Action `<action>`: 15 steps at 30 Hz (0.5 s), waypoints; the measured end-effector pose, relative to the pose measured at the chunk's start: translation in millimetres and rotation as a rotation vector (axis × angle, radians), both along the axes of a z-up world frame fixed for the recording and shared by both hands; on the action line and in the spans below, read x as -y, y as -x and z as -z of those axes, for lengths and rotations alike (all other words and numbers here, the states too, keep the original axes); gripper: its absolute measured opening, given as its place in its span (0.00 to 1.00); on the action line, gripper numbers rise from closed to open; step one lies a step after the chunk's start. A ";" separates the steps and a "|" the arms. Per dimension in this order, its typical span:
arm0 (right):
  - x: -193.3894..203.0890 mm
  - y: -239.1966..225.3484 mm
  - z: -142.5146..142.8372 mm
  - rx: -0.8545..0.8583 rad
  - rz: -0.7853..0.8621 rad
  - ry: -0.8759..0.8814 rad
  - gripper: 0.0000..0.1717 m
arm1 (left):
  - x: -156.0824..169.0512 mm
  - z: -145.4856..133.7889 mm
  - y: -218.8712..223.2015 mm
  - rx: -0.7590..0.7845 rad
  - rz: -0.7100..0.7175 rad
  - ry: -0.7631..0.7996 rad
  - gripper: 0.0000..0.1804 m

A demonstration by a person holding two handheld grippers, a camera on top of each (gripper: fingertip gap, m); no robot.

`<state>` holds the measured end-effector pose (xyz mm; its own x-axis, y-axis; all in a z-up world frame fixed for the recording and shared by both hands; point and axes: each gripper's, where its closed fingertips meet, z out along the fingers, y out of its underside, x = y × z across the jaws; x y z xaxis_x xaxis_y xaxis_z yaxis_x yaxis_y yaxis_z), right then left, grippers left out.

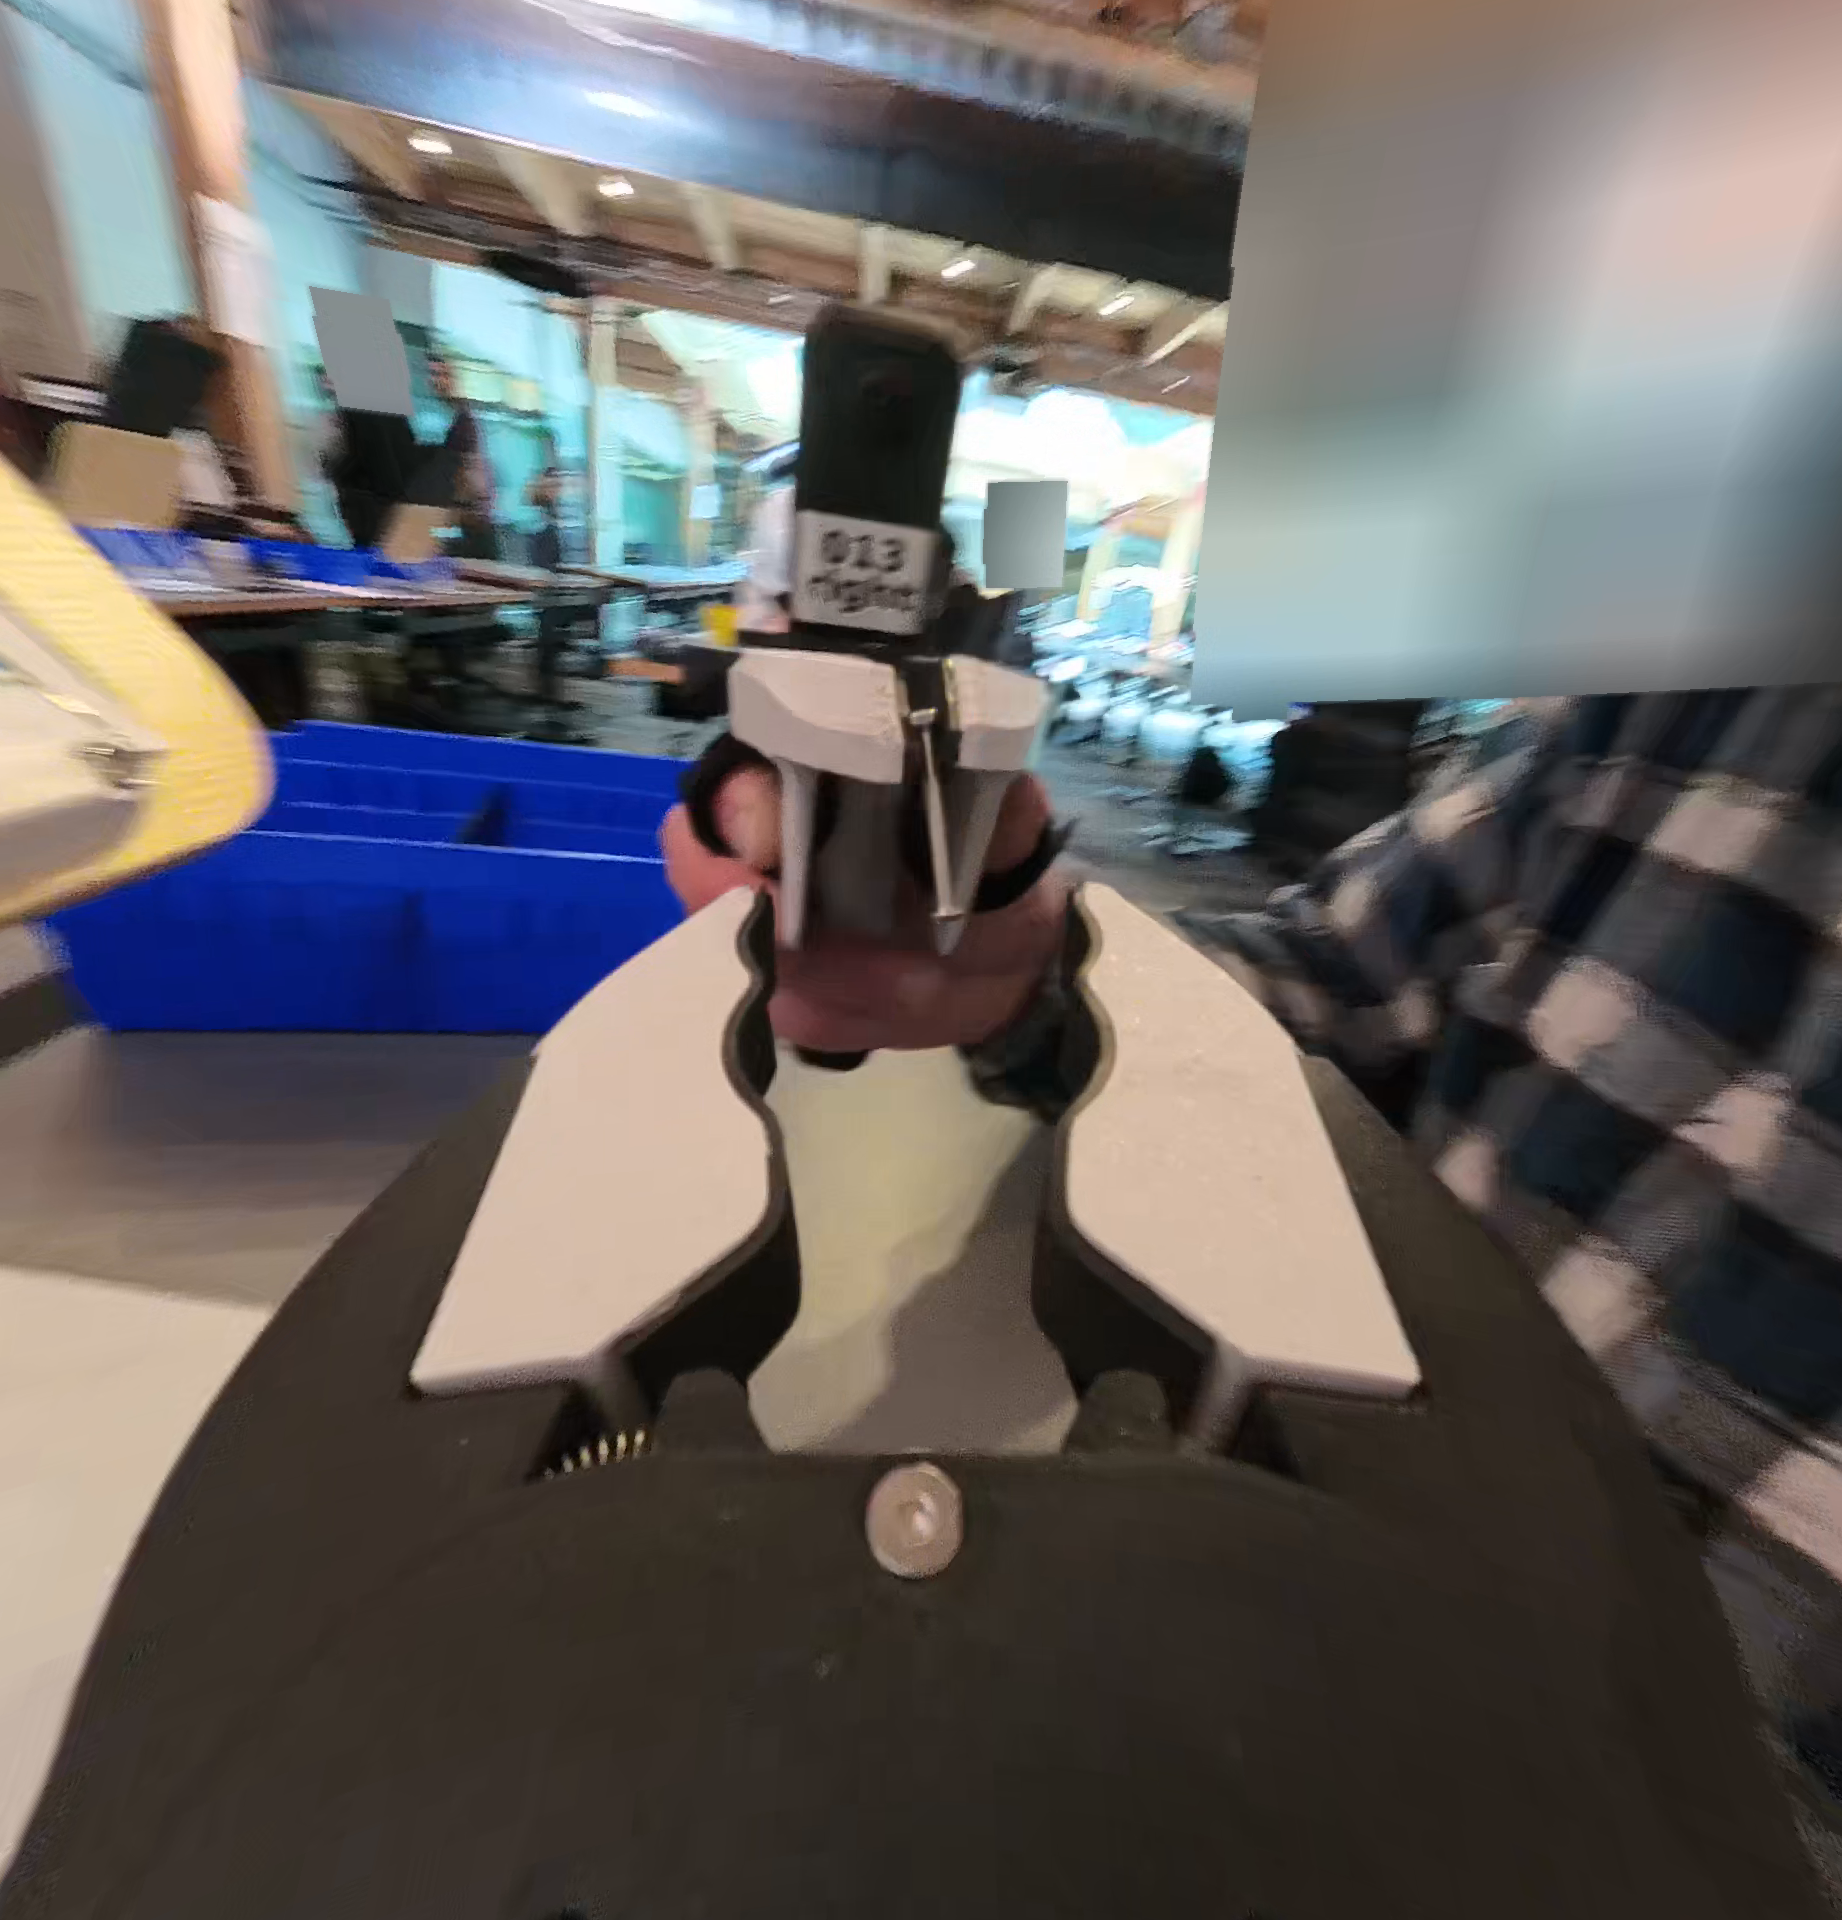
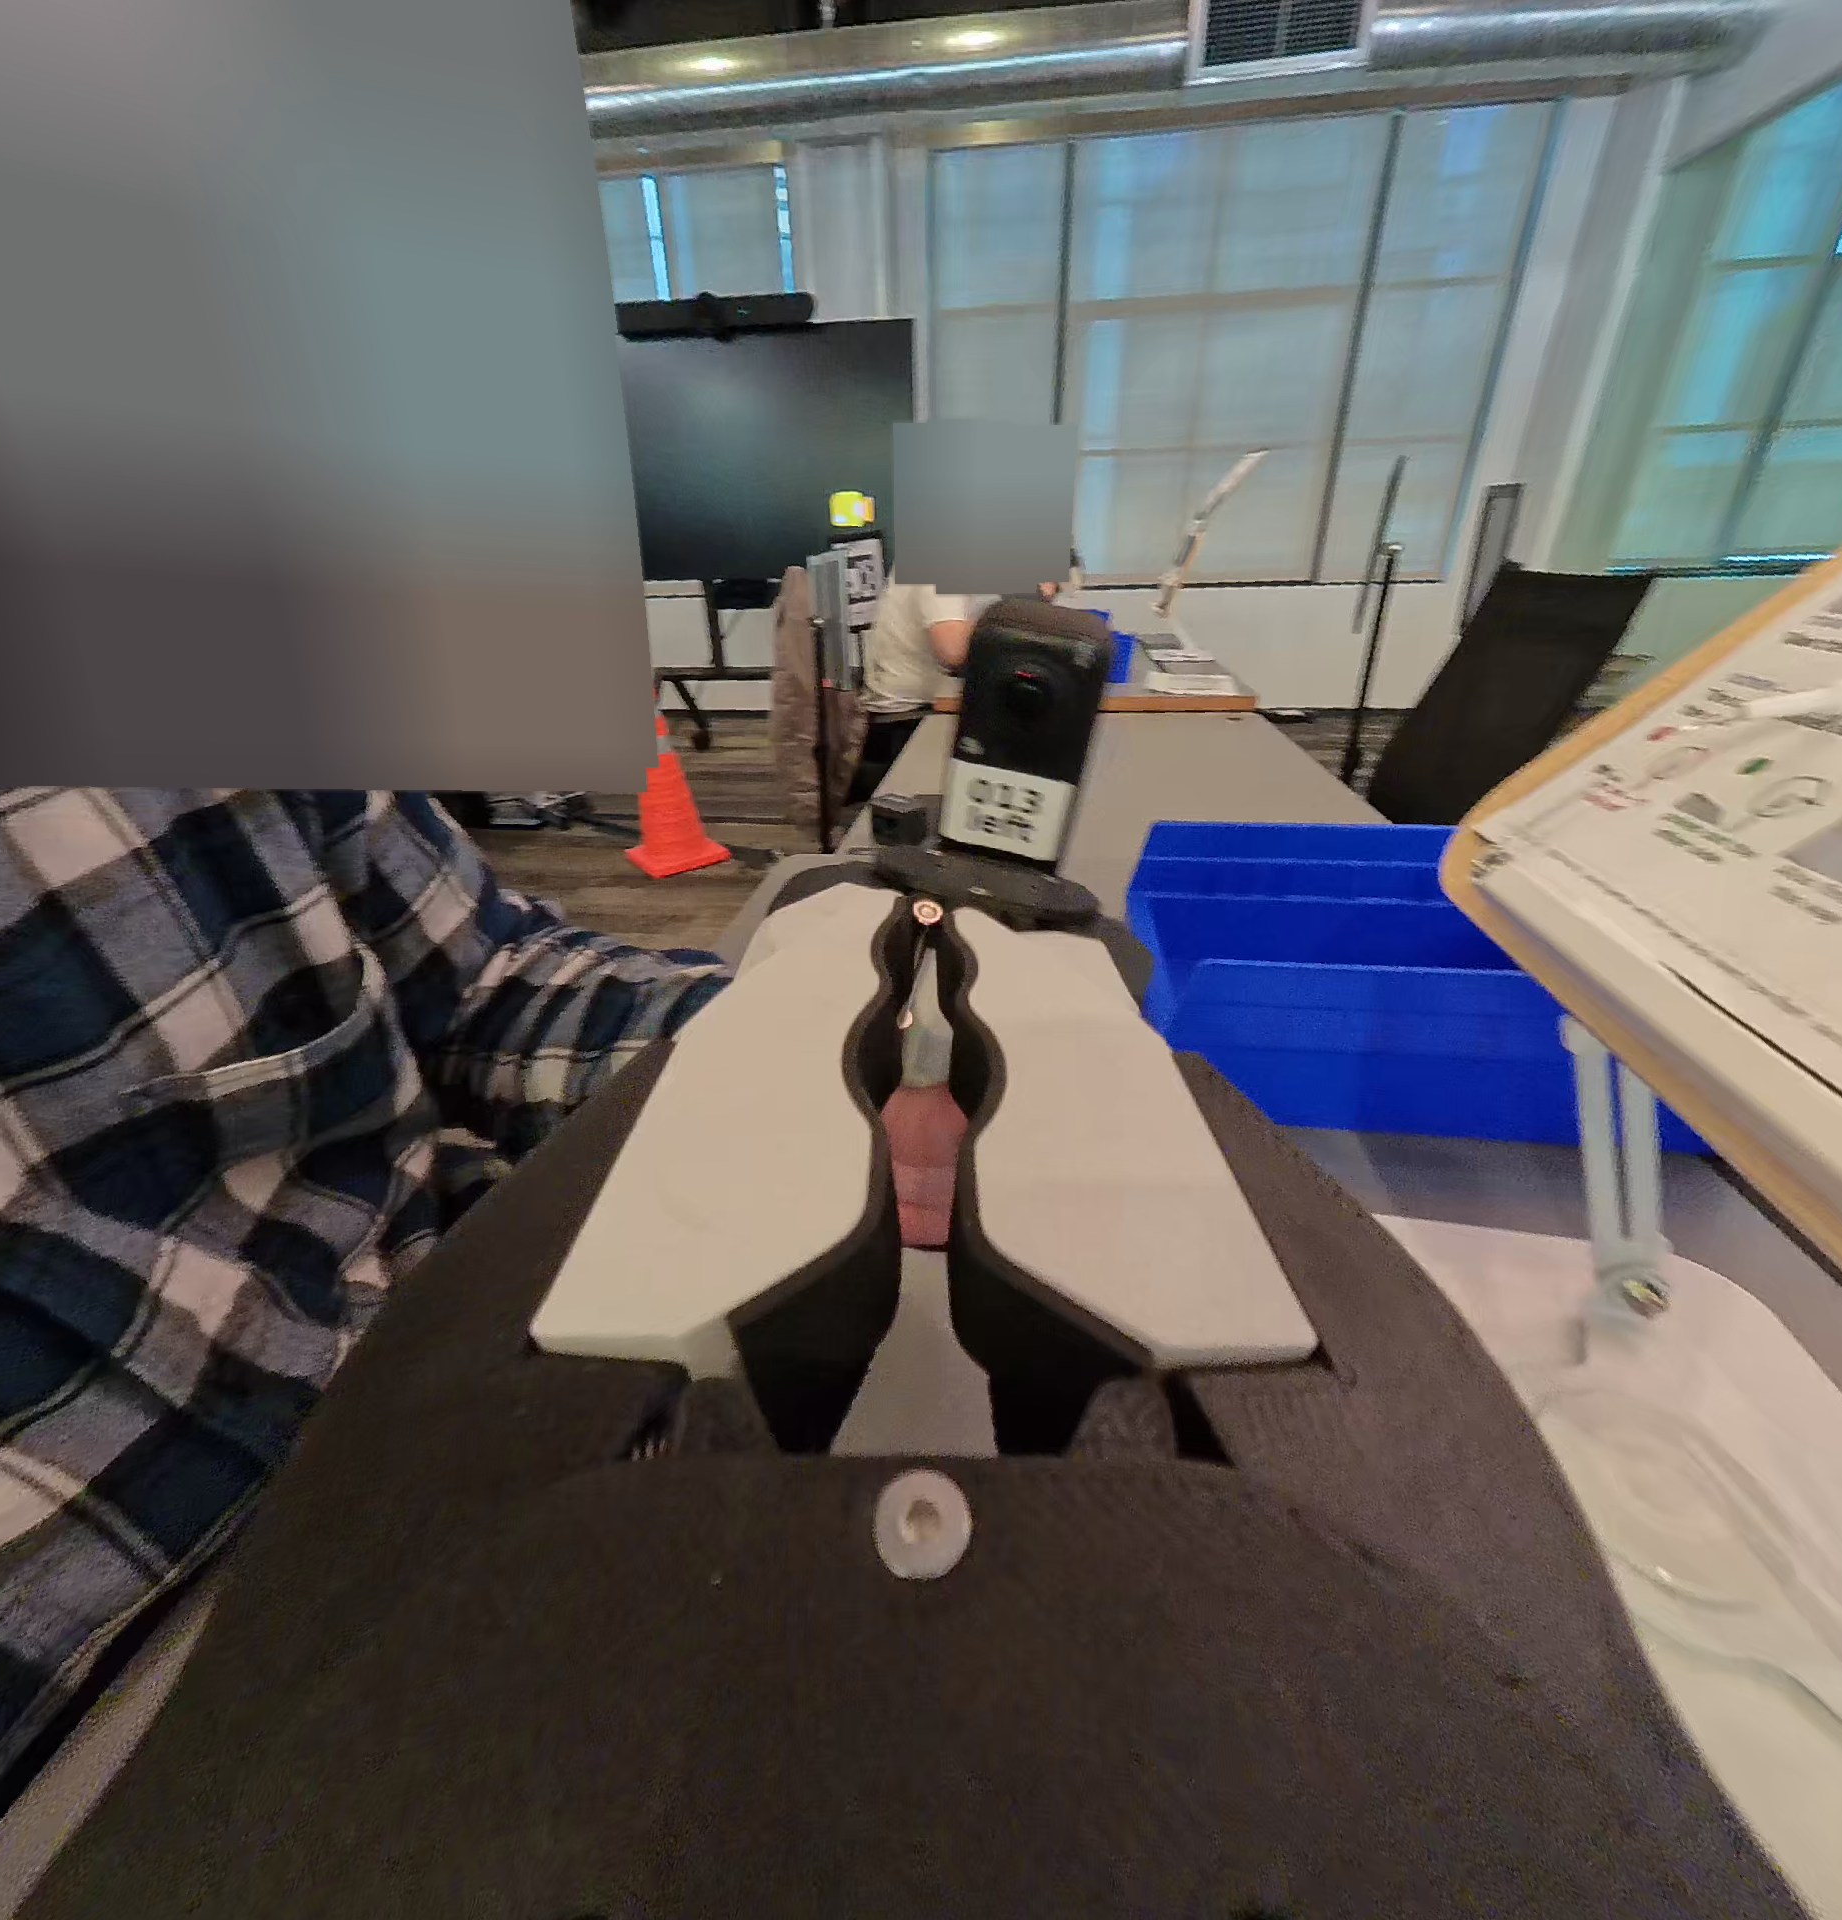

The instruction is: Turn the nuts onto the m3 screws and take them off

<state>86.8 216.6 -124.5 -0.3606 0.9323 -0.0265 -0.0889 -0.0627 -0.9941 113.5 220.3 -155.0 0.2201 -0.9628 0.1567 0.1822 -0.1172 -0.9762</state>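
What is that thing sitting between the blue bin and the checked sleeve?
In the left wrist view, the right gripper sits between the blue bin and the checked sleeve. A hand holds it, and a black camera is mounted on top.

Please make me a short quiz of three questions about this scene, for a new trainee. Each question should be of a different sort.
1. True or false: the jaws of the left gripper are shut tight.
2. Which colour is the divided bin beside the grippers? A red, B blue, C green.
3. Which thin thing shows between the jaws of the right gripper?

Key: 1 false, they stand wide apart. 2 B. 3 a metal pin.
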 end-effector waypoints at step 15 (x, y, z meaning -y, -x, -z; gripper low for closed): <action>-24.0 13.1 15.2 0.059 0.231 -0.012 0.03 | -37.1 15.2 13.9 -0.311 -0.476 -0.219 0.01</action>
